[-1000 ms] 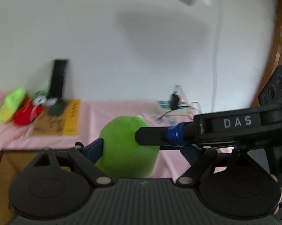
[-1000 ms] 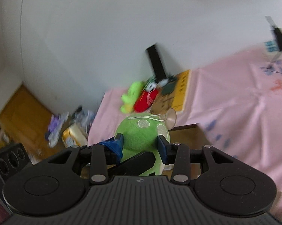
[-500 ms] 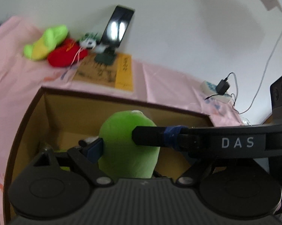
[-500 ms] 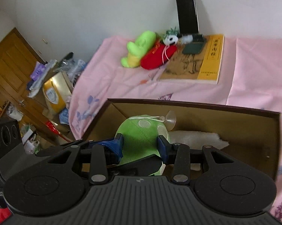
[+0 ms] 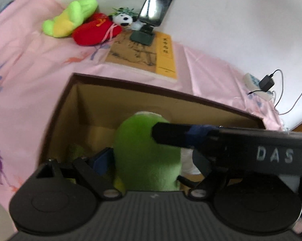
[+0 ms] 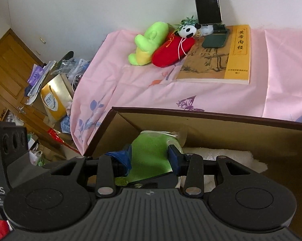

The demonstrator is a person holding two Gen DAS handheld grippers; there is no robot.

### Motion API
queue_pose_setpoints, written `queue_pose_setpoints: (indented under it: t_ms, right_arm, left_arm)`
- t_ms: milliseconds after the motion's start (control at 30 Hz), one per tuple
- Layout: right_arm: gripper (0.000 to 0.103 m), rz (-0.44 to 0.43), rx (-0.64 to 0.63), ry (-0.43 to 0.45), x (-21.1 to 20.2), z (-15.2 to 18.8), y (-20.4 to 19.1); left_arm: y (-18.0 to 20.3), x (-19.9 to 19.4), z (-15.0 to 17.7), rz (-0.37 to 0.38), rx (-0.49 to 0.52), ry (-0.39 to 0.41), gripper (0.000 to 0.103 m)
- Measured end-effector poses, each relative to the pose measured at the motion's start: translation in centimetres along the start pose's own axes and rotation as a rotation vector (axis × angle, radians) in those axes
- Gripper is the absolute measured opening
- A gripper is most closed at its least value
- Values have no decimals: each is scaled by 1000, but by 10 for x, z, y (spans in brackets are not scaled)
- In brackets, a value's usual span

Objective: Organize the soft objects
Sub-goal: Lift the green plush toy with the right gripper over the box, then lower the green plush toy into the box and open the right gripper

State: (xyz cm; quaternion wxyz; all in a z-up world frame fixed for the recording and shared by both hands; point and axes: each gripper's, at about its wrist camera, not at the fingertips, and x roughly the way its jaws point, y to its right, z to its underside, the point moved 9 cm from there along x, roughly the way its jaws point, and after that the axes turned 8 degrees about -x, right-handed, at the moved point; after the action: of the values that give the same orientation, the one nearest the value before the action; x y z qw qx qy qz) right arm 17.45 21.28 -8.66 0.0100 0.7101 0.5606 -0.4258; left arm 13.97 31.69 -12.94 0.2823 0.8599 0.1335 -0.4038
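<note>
left wrist view, hold: our left hand-held gripper (image 5: 146,158) sits spread wide around the big green plush (image 5: 146,152); one blue pad touches its left flank, but the far finger is hidden behind the right hand-held gripper's arm crossing in front, so we judge it a wide pinch and cannot be sure.
left wrist view, place: the plush hangs inside the mouth of the cardboard box (image 5: 130,86), which stands on the pink cloth (image 5: 30,64) of the tabletop.
left wrist view, risk: we think letting go on one side first could tip the plush against the box wall, since two tools share it.
left wrist view, count: one box, one book (image 5: 145,56), one phone on a stand (image 5: 159,4), one charger (image 5: 266,83), three small toys at the back: a green-yellow plush (image 5: 68,18), a red plush (image 5: 94,32), a panda (image 5: 122,20).
right wrist view, hold: our right hand-held gripper (image 6: 150,157) pinches the same green plush (image 6: 151,150) between both blue pads.
right wrist view, place: it is low in the box (image 6: 211,118), beside a white fluffy thing (image 6: 231,156) already inside.
right wrist view, risk: we judge the toy's cord and suction cup at its top could snag a finger as we pull away.
right wrist view, count: the same three toys wait outside the box; clutter lies on the floor beyond the tabletop.
</note>
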Motion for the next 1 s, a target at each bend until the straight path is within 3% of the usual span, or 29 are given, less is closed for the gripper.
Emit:
queue_pose_setpoints:
  t_ms: [367, 667, 800, 1000]
  right_arm:
    - [24, -20, 91, 13, -3, 1, 5]
    - [24, 29, 166, 27, -18, 12, 20]
    - [24, 17, 245, 43, -29, 20, 31]
    - [24, -10, 294, 6, -20, 29, 32]
  left_arm:
    - [10, -37, 6, -51, 149, 88, 88]
    - [12, -29, 18, -107, 177, 65, 88]
    - [12, -30, 17, -173, 240, 107, 91]
    - [-5, -38, 11, -250, 243, 113, 91]
